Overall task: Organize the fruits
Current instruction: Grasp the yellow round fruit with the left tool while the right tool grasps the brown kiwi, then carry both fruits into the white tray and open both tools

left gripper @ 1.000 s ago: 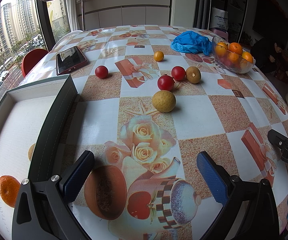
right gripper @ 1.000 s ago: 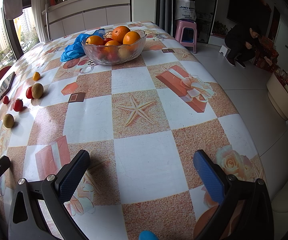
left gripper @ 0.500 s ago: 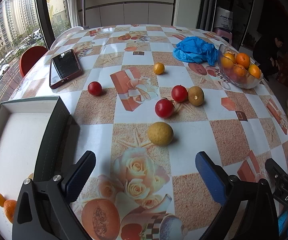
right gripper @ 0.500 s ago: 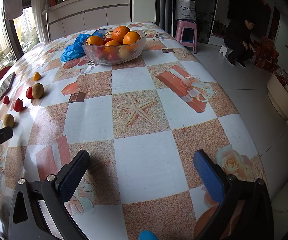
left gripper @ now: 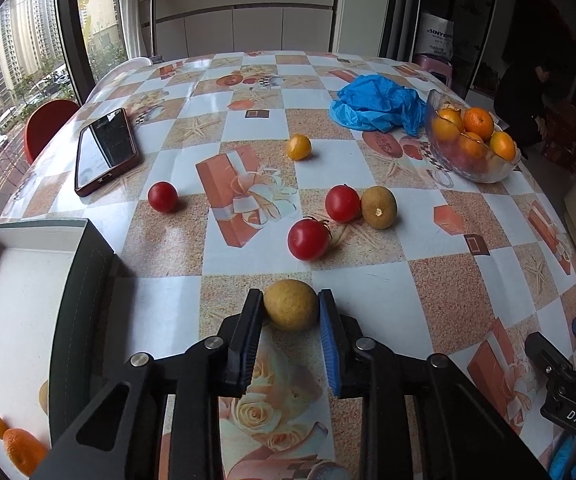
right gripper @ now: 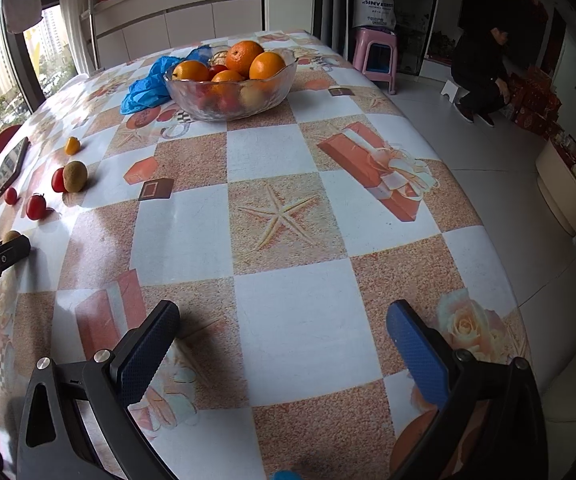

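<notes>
Left claw (left gripper: 291,312): your jaws have just been closing, and both pads now press the sides of the yellow fruit (left gripper: 290,305); you are grasping it.
Yellow fruit: sits on the table (left gripper: 440,288) right between your left claw's fingertips, low on the checked cloth.
Nearest tomato (left gripper: 308,239): just beyond your left claw, a little to its right.
Second tomato (left gripper: 342,203): further out past the first, touching the brown fruit (left gripper: 379,207) on its right.
Third tomato (left gripper: 162,196): beyond your left claw and off to its left, alone.
Small orange fruit (left gripper: 299,147): well beyond the tomatoes, straight out from your left claw.
Box (left gripper: 84,280): close on the left of your left claw, open, white inside, with oranges (left gripper: 22,450) in its near corner.
Phone (left gripper: 106,150): far out to the left, past the box, lying flat.
Glass bowl (left gripper: 484,168): far out to the right of your left claw, full of oranges.
Blue bag (left gripper: 376,106): crumpled just left of the bowl.
Right claw (right gripper: 284,344): your jaws stand wide apart over bare tablecloth with nothing between them; released.
Person (right gripper: 482,76): crouched on the floor, well beyond the table's far right side.
</notes>
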Motion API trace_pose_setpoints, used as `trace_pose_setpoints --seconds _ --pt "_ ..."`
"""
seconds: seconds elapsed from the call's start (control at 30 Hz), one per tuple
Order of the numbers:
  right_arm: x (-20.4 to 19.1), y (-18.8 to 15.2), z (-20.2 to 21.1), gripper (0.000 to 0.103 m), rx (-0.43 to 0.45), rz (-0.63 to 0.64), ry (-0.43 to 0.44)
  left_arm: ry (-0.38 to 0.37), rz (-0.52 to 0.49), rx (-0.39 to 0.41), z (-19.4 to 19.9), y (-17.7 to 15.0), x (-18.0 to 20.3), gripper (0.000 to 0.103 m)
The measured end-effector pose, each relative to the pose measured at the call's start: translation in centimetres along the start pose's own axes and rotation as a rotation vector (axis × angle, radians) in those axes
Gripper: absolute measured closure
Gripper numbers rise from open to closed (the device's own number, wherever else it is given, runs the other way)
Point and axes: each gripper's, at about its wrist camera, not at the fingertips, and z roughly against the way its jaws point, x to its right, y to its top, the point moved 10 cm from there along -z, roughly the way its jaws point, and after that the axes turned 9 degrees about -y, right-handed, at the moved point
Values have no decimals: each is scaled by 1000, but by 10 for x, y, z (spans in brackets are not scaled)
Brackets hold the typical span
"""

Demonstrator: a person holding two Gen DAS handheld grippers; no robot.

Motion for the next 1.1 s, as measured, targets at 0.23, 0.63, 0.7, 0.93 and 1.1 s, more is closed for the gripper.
trace_pose_setpoints --seconds 0.23,0.63,0.7,0.93,1.1 --pt "-86 27 -1 1 23 132 132 -22 23 22 15 -16 -14 74" --pt "-165 76 -9 30 120 252 177 -52 55 46 33 -35 -35 74" --pt "-168 77 -6 49 134 261 188 -53 55 50 33 -35 -35 74" --pt "-155 65 8 76 108 219 254 -64 47 53 35 -37 -34 74" --pt "-142 46 23 76 80 208 283 -107 95 58 46 -40 -35 74"
